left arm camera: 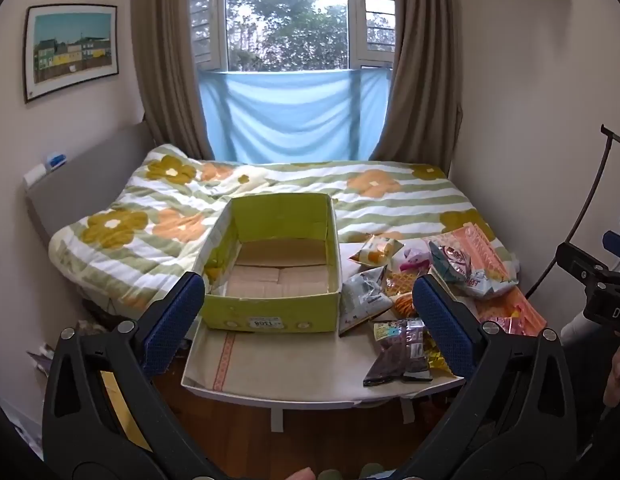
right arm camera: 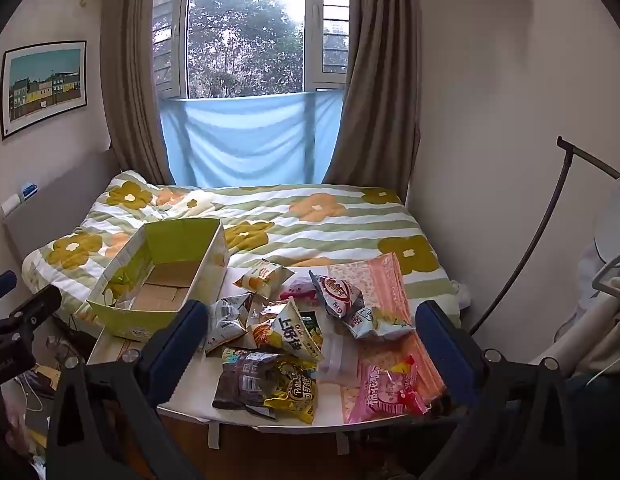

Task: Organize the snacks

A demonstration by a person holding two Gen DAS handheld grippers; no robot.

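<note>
Snack packets (right arm camera: pixel 285 332) lie heaped on the counter's (left arm camera: pixel 293 364) right half, just right of the empty green box (left arm camera: pixel 269 264). Both grippers, left (left arm camera: pixel 310 316) and right (right arm camera: pixel 312 340), hover near with jaws wide, holding nothing. Bed (left arm camera: pixel 390 196) beyond.

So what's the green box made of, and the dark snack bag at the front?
The green box looks like cardboard: matte printed outside, plain brown flaps inside, creased walls. The dark snack bag seems thin plastic film, glossy and crinkled, catching window light. Whether it has a foil lining can't be told.
</note>
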